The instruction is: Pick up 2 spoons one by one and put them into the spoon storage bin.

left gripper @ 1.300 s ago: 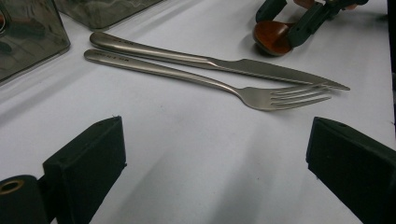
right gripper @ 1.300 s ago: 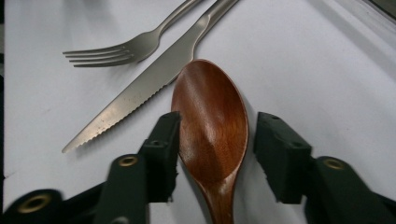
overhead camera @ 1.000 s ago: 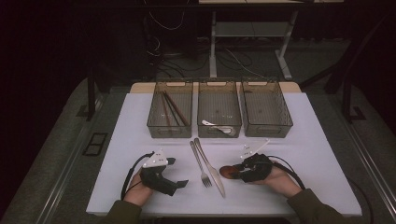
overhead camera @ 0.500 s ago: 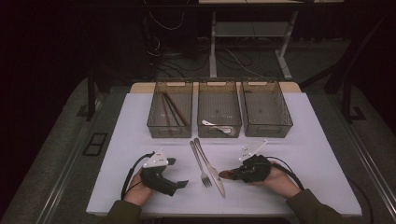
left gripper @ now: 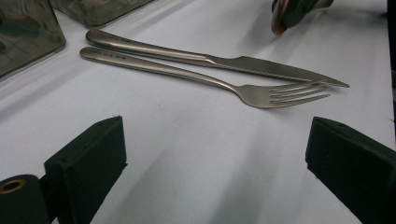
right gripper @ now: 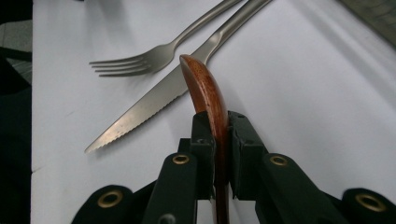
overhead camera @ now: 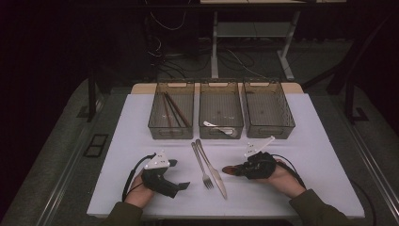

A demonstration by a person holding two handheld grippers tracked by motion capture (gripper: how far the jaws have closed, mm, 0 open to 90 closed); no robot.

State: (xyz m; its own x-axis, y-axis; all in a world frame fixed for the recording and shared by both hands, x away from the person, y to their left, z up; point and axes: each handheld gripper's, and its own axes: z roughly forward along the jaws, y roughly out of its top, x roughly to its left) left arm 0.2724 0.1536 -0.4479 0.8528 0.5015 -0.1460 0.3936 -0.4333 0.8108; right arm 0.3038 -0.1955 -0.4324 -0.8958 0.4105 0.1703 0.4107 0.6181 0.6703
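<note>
1. Pinching a wooden spoon [right gripper: 205, 91] edge-on: right gripper [right gripper: 215, 122] has its jaws pressed on the reddish-brown bowl, which sticks out past the tips twd the cutlery. Jaws were just closing; spoon is between them now.
2. Same grip in the high view: right gripper [overhead camera: 244, 168] lies low on the white table [overhead camera: 324, 155], spoon tip [overhead camera: 229, 169] pointing at the table's middle.
3. Just beyond that tip: knife [right gripper: 154, 100] w/ serrated edge, then fork [right gripper: 140, 59], side by side, not touching the spoon as far as I can tell.
4. Left gripper [overhead camera: 181, 184]: jaws spread wide, nothing between, aimed across at fork [left gripper: 261, 92] and knife [left gripper: 252, 65].
5. Long axes: fork and knife [overhead camera: 214, 172] run front-to-back; spoon lies crosswise to them.
6. Three trays [overhead camera: 221, 129] sit farther back, in a row; the right hand [overhead camera: 282, 176] is nearer the right-hand tray.
7. Judgement: next move prob. lifts the spoon back and away to a tray; which one, can't tell.
</note>
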